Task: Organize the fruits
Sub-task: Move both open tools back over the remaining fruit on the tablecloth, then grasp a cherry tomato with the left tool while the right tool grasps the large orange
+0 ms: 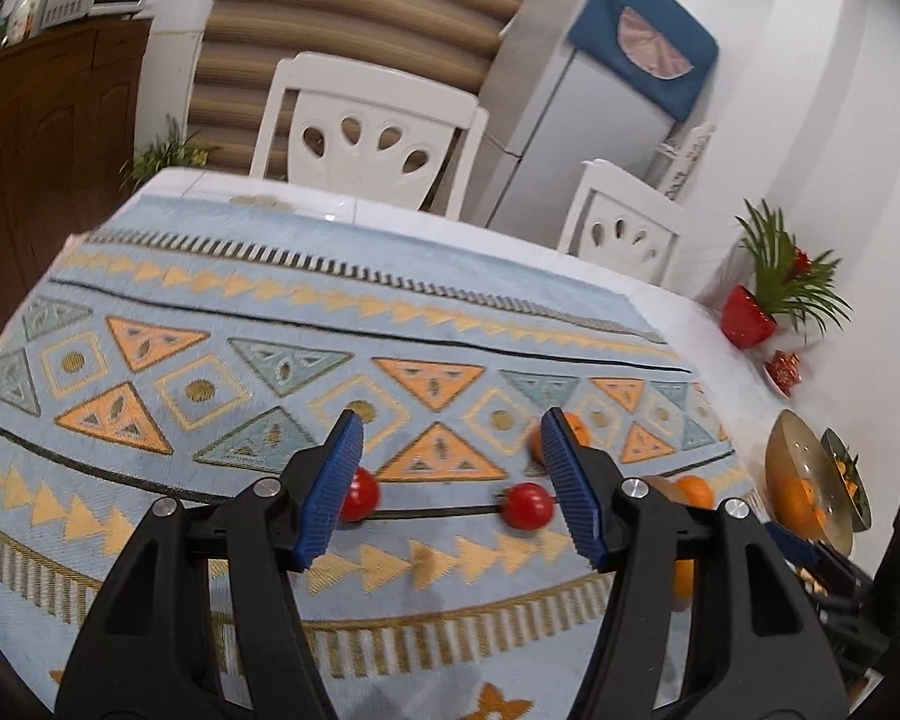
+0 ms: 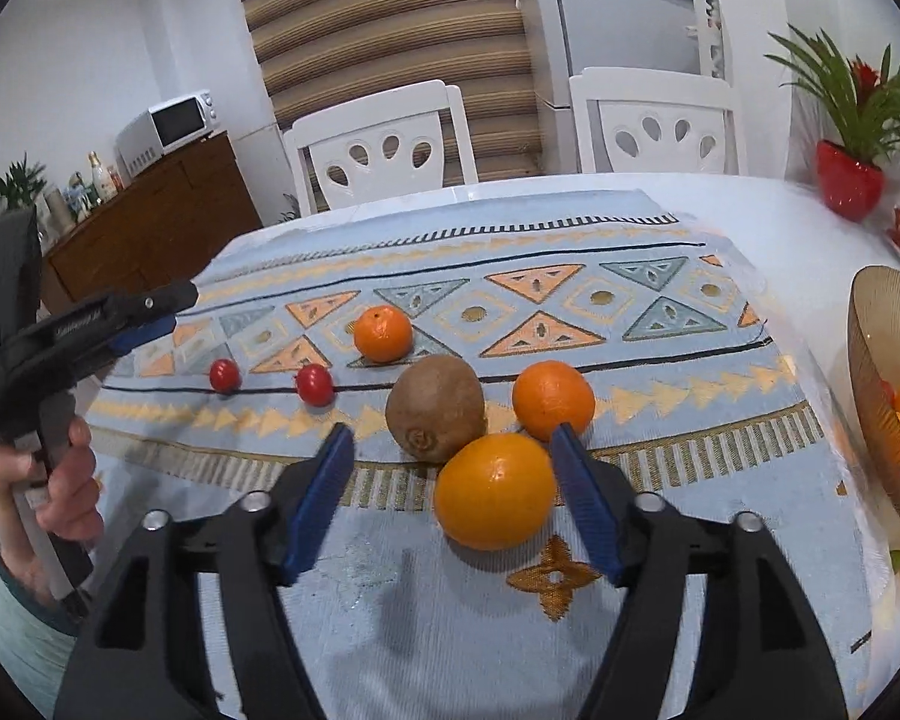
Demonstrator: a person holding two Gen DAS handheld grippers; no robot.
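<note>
Both claws stand open and empty. The right claw [image 2: 453, 438] hangs over the near edge of the counter [image 2: 678, 192], its jaws spread about the large orange [image 2: 495, 491], apart from it on both sides. The left claw [image 1: 450, 426] is held above the left part of the cloth, with two cherry tomatoes [image 2: 314, 384] ahead of it.

Loose fruit lies toward the near edge: the large orange nearest, the kiwi [image 2: 435, 407] just behind it and apparently touching, a second orange [image 2: 552, 399] to the right, a smaller orange [image 2: 383, 333] farther in. The bowl [image 2: 882, 384] sits at the right edge, already holding fruit.

Risks, as judged:
- The fruit is round and would likely roll off the near edge if a pad nudges it before closing.
- The kiwi crowds the orange; a finger coming down between them could shove the kiwi aside.
- The tomatoes are soft and would likely split under a hard squeeze.

Orientation: the oranges show no clear long axis. The kiwi's long axis runs roughly from the near edge toward the far edge, one end turned toward the near edge.
</note>
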